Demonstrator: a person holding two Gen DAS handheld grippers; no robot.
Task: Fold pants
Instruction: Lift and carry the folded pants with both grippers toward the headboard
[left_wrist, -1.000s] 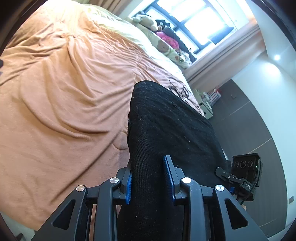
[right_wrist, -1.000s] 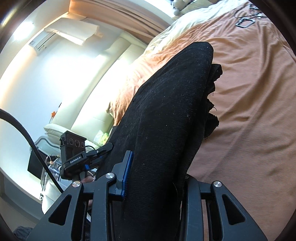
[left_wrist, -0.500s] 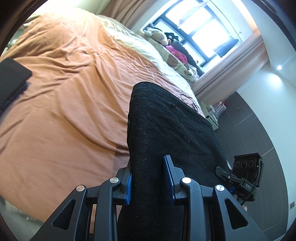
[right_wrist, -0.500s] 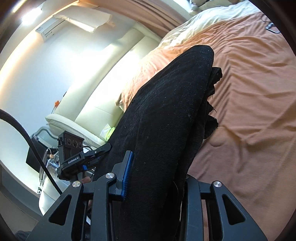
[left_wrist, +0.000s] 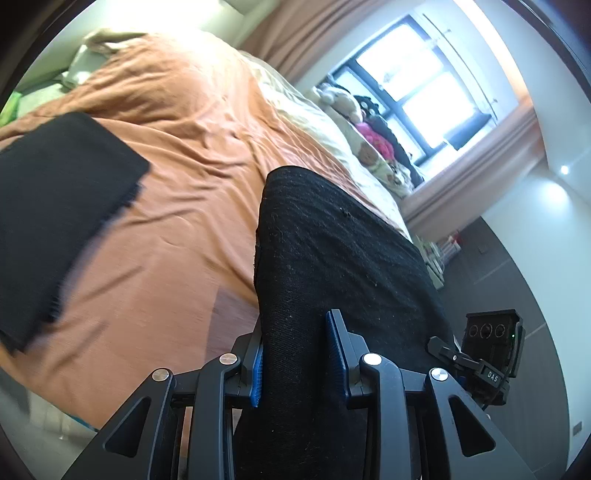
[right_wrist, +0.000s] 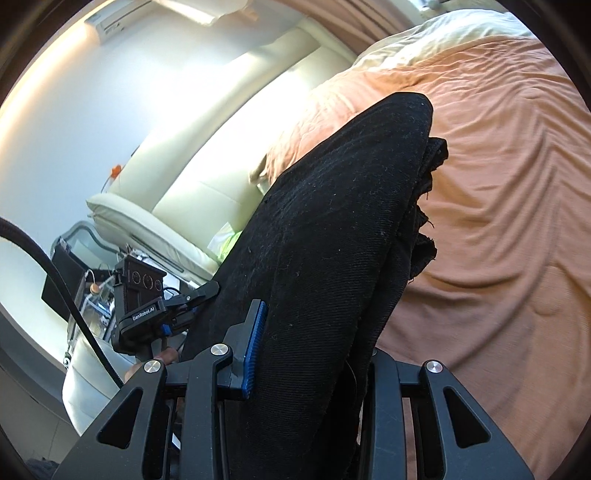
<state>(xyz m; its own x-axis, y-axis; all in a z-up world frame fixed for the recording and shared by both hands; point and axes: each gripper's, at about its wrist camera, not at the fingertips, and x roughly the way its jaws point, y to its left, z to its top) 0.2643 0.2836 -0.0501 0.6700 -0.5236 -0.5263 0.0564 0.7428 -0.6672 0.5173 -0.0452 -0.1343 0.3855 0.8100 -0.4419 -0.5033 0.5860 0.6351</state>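
The bed (left_wrist: 177, 192), covered in an orange sheet, fills most of both views, and the black pants (left_wrist: 332, 266) are up off it, stretched between the two tools in a thick bundle of several layers, so the fold itself looks largely made and the step in hand appears to be carrying the bundle over the bed to where it will be laid. A second flat black piece of cloth (left_wrist: 62, 199) lies on the sheet toward the bed's left edge in the left wrist view; whether it is a pile to stack on I cannot tell. The next move probably calls for lowering both ends together so the layers land flat and aligned, then letting go without dragging the top layer. The left tool (left_wrist: 297, 358) is narrowed to a small gap, its blue pads pinching one end of the bundle. The right tool (right_wrist: 310, 350) is likewise pinching the other end, frayed hems (right_wrist: 424, 236) hanging from the side.
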